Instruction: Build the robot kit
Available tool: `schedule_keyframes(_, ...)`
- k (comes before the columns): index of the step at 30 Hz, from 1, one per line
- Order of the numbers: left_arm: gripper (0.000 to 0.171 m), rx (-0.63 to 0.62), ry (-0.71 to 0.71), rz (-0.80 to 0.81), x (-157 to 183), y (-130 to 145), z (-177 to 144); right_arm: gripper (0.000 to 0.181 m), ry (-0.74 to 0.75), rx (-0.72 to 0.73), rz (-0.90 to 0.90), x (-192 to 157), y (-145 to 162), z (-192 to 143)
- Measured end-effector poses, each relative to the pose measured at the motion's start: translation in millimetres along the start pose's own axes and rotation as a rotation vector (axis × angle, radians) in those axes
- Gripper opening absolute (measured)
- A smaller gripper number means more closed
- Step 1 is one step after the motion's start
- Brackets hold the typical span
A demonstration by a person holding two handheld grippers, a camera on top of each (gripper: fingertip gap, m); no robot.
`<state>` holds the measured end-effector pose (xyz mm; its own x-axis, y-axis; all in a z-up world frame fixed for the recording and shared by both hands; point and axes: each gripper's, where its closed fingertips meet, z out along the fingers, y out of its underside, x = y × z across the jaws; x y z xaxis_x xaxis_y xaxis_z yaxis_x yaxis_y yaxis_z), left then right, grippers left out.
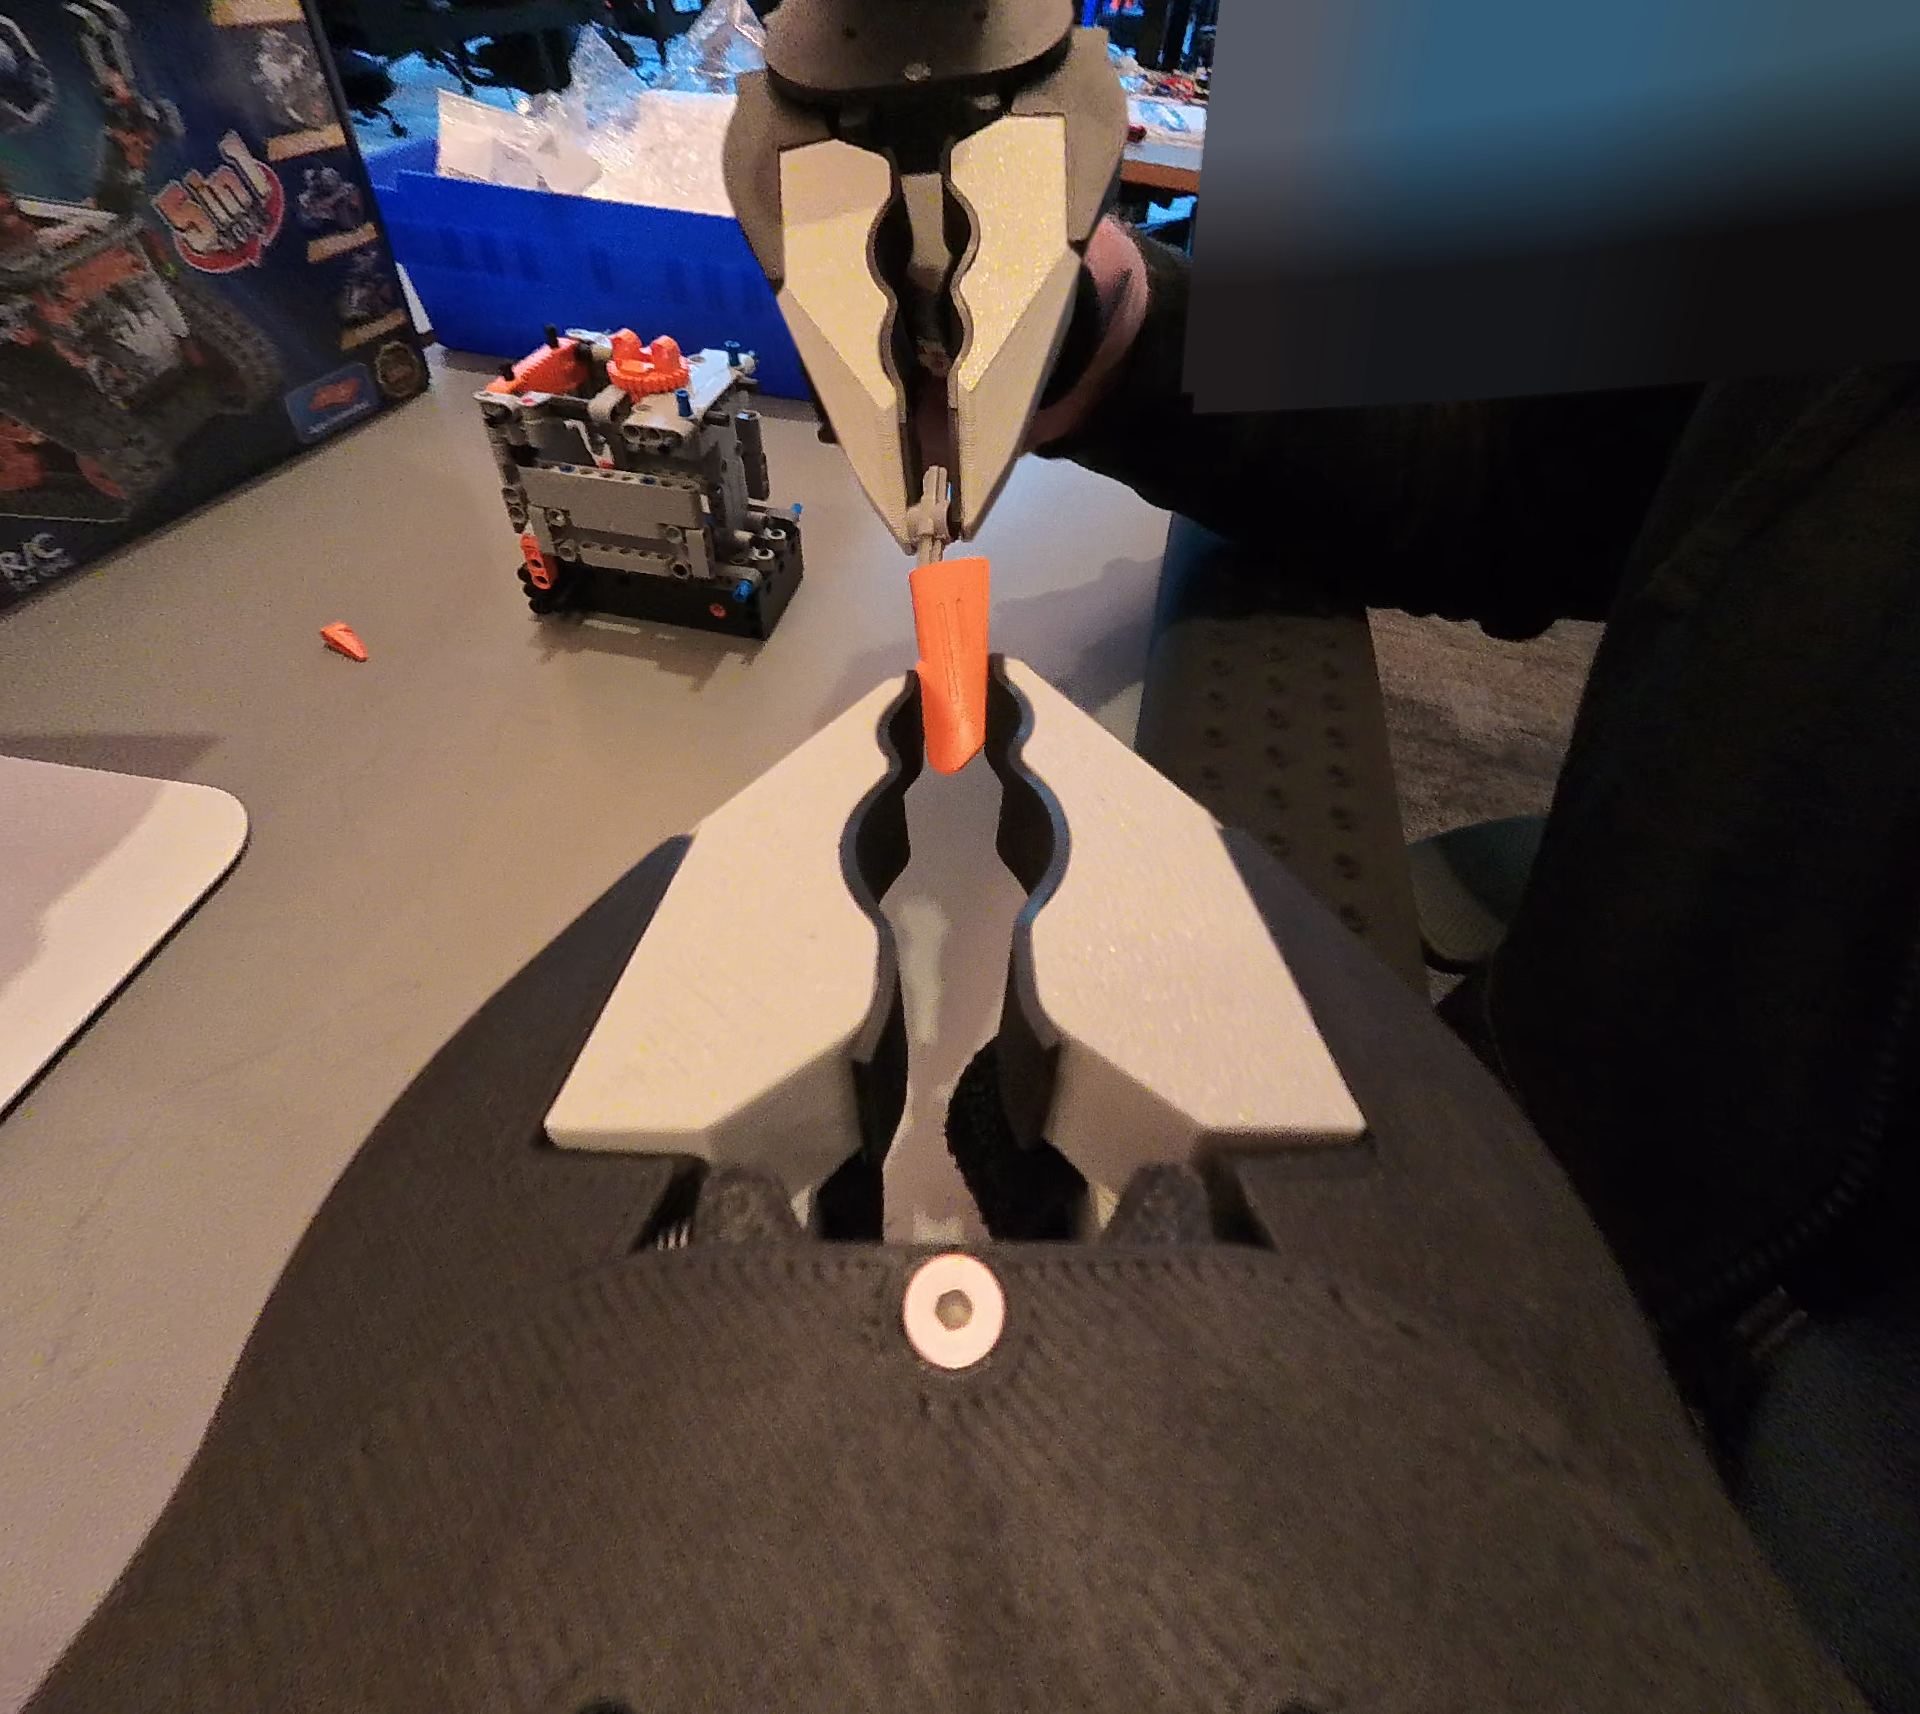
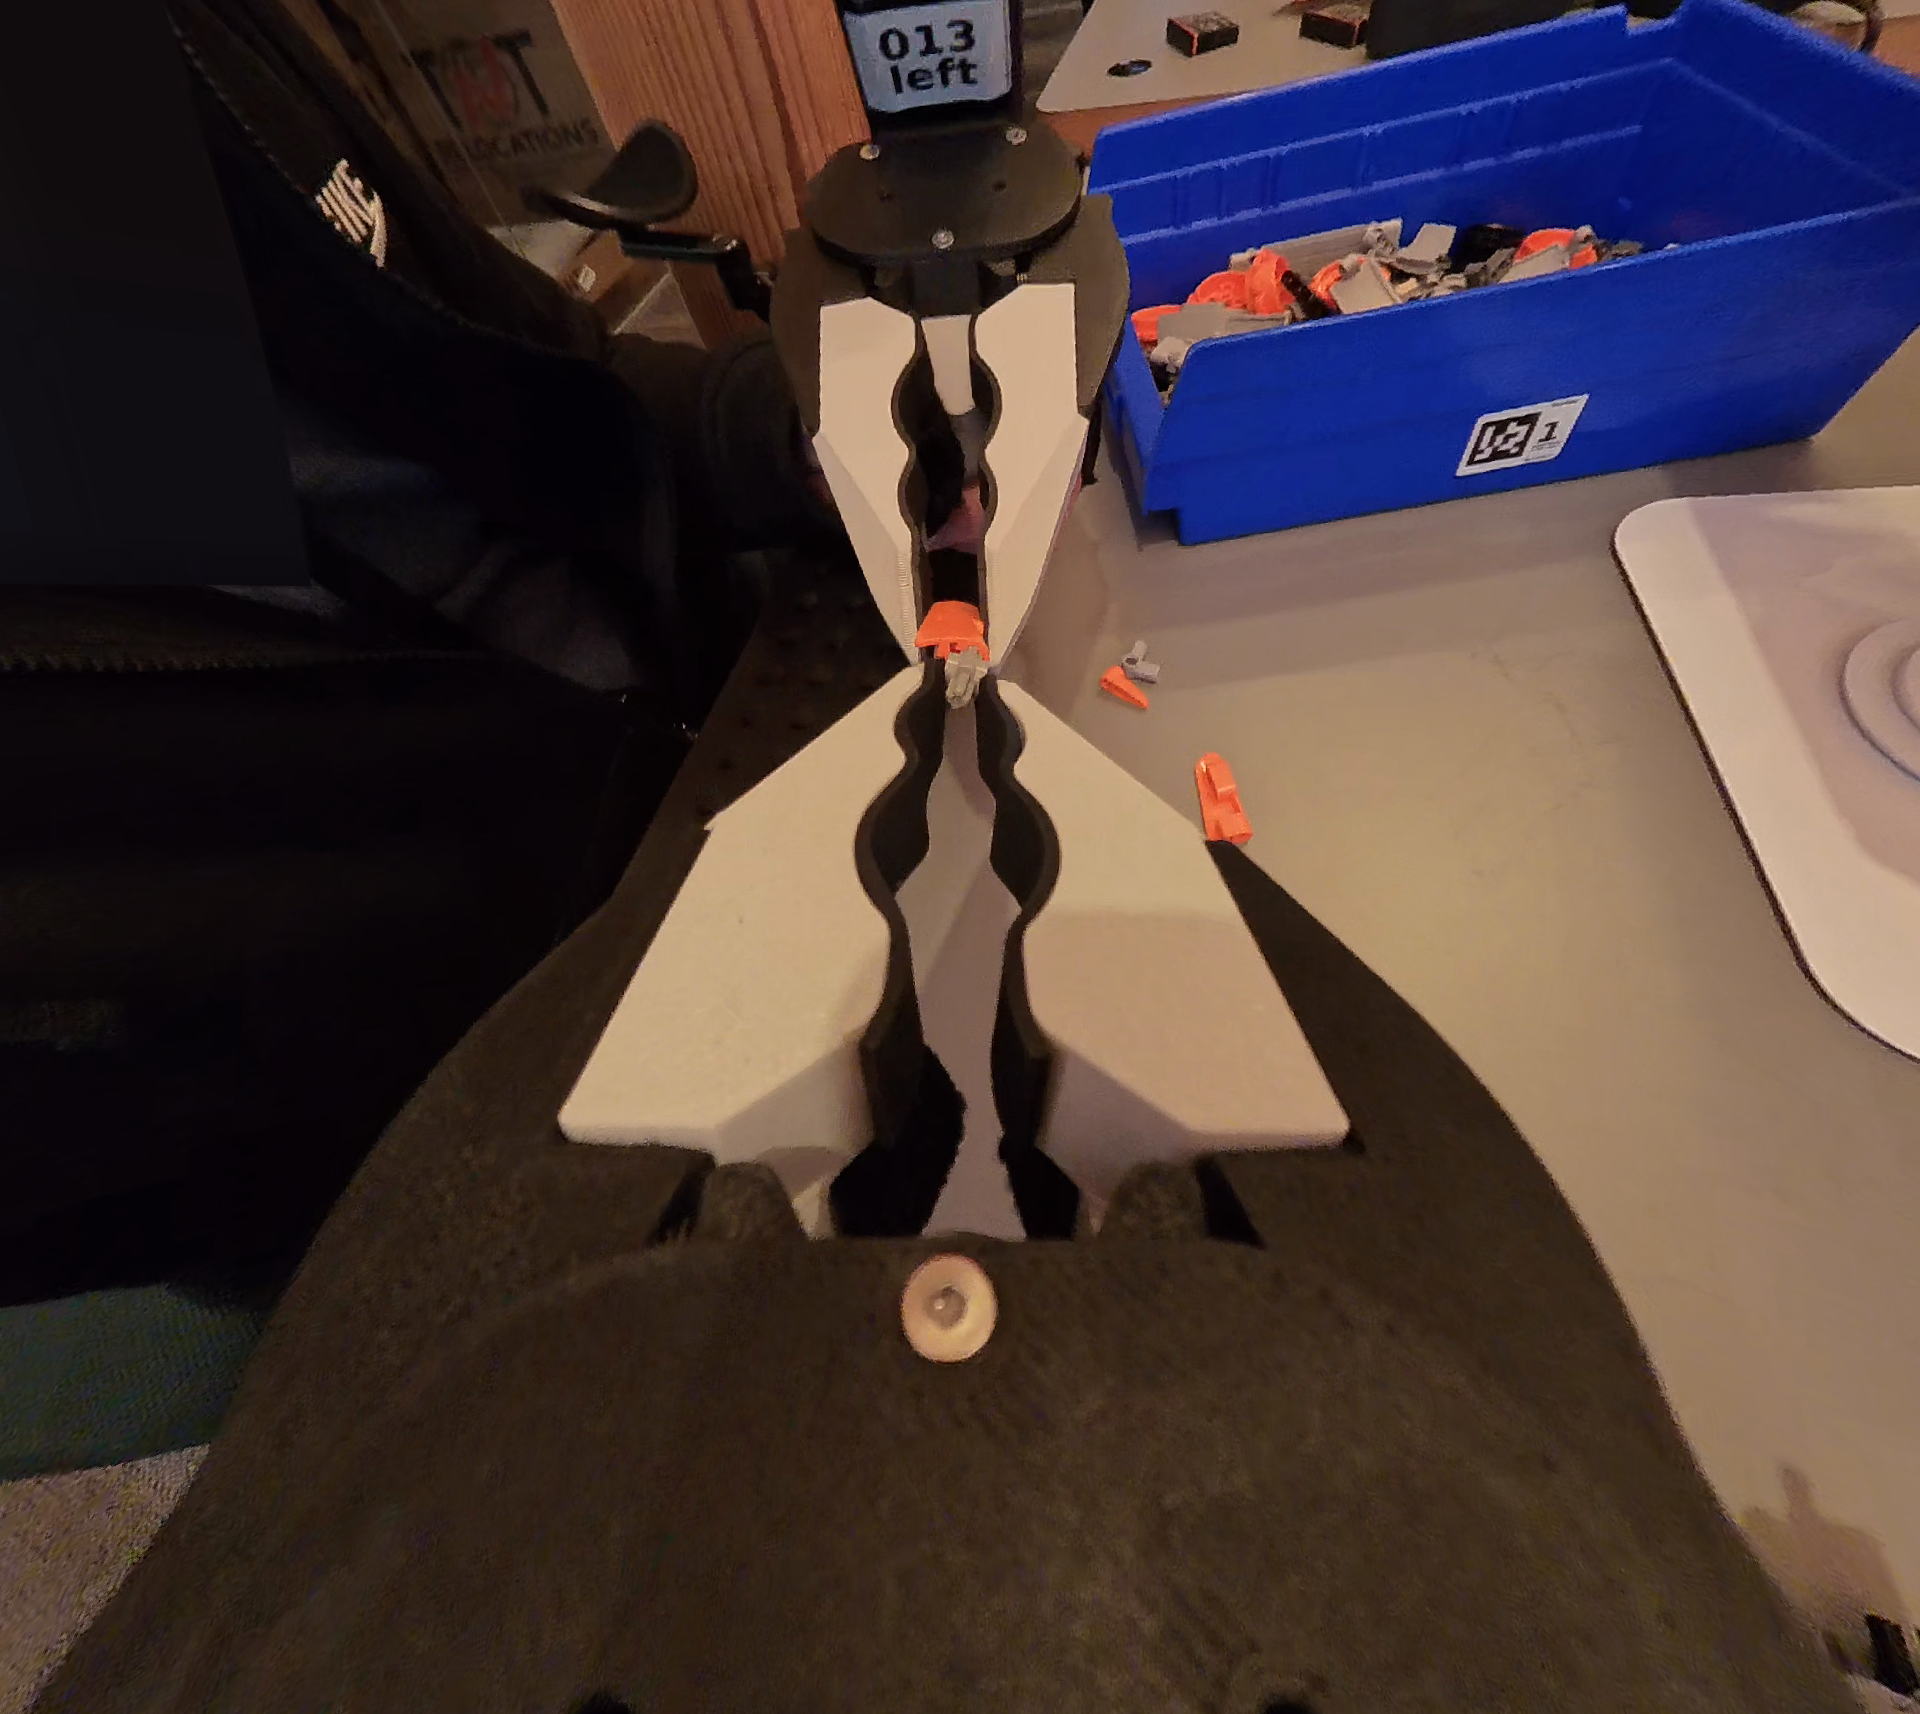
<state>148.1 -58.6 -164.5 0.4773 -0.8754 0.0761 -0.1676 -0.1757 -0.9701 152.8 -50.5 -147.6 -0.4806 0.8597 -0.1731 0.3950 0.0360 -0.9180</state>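
Observation:
My left gripper [image 1: 951, 679] is shut on a small orange tapered piece [image 1: 948, 667], held upright at its fingertips above the grey table's edge. My right gripper [image 1: 935, 521] faces it tip to tip and is shut on a small grey pin connector [image 1: 931, 511]. The pin's end meets the top of the orange piece. In the right wrist view, my right gripper [image 2: 961, 690] pinches the grey pin [image 2: 963, 677], and the left gripper [image 2: 951, 638] opposite holds the orange piece [image 2: 951, 622].
A grey, black and orange brick-built model [image 1: 644, 480] stands on the table. A kit box [image 1: 156, 210] is at far left. A blue bin [image 2: 1558, 376] holds several loose parts. Loose orange pieces [image 2: 1221, 797] [image 1: 345, 641] lie on the table. A white mat [image 2: 1787, 729] lies nearby. Both grippers' tips are close together, under 4 cm apart.

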Motion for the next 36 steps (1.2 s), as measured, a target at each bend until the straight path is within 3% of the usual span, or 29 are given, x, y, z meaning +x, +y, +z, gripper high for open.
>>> schedule_keyframes(20, 0.008, -0.304, -0.079, 0.119, 5, 63, 11, 0.003, -0.008, -0.290, -0.010, -2, 55, 24)
schedule_keyframes(36, 0.007, -0.319, -0.126, 0.167, 9, 73, 10, 0.003, -0.087, -0.252, 0.014, -6, 61, 31)
